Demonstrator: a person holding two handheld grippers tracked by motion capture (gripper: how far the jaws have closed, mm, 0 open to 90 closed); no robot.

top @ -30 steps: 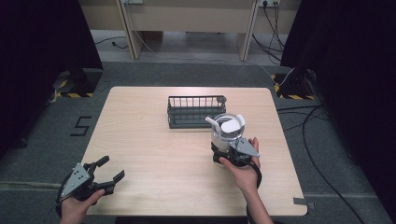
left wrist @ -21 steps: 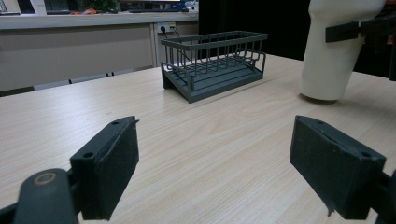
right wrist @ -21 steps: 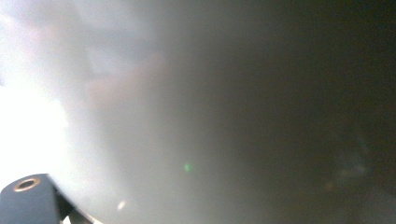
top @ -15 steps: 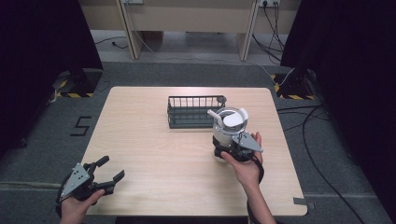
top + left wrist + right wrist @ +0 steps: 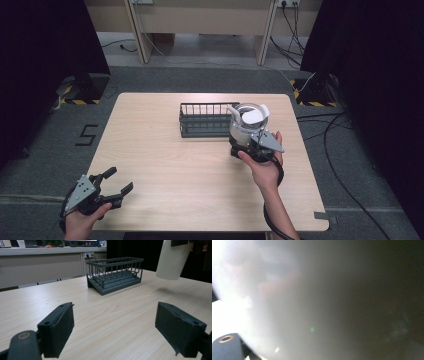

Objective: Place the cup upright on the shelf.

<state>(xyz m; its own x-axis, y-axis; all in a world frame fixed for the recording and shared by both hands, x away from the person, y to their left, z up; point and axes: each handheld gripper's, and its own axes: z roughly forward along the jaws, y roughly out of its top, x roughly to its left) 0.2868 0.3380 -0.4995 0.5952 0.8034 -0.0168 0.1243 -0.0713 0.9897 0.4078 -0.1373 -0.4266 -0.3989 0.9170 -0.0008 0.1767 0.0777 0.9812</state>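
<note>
A white cup (image 5: 248, 116) hangs in the air just right of the dark wire rack (image 5: 204, 120), with my right gripper (image 5: 247, 134) shut on its side. In the right gripper view the cup's pale wall (image 5: 287, 302) sits blurred right against the lens. The left gripper view has the cup's base (image 5: 172, 261) off the wood at the upper right, with its shadow below, and the empty rack (image 5: 115, 273) standing beyond. My left gripper (image 5: 121, 179) rests at the table's front left corner, open, with nothing between its pads (image 5: 60, 330).
The wooden table (image 5: 175, 165) is bare apart from the rack, which stands at the back middle. Cables trail over the grey floor at the right. A wall bench with sockets (image 5: 200, 10) runs behind the table.
My right gripper has lifted the cup and carried it a little right and farther back, toward the rack's right end. The left gripper has stayed put.
</note>
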